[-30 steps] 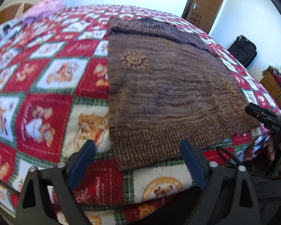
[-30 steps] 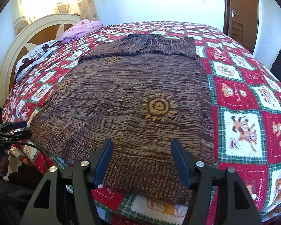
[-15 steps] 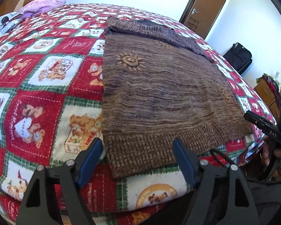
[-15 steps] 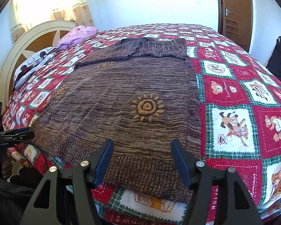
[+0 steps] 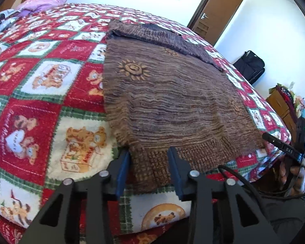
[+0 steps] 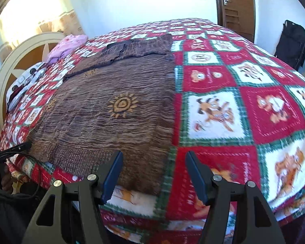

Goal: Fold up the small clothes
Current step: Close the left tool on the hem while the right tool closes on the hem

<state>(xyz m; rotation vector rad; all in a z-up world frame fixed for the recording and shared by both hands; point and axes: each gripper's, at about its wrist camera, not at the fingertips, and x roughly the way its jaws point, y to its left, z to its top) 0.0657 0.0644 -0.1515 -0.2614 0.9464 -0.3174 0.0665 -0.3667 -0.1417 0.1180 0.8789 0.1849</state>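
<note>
A brown striped knit sweater (image 5: 172, 101) with orange sun motifs lies flat on the red, white and green bear-print blanket (image 5: 40, 81), its sleeves folded across the far end. My left gripper (image 5: 149, 162) sits at the near left hem corner. Its jaws are closing, and the ribbed hem is bunched up between the blue pads. My right gripper (image 6: 154, 162) stands open at the sweater's (image 6: 116, 111) near right corner. One of its pads is over the hem, the other over the blanket (image 6: 233, 111), and it grips nothing.
A pink garment (image 5: 42, 0) lies at the far end by the white headboard (image 6: 20, 57). A brown door (image 5: 215, 10), a black bag (image 5: 250, 65) and cluttered boxes (image 5: 282, 105) stand beyond the bed. A hand (image 5: 290, 174) holds the other gripper past the bed edge.
The left jaws have narrowed around the near left hem corner, and the fabric there has puckered. The right gripper has slid to the sweater's right edge, its jaws unchanged.
</note>
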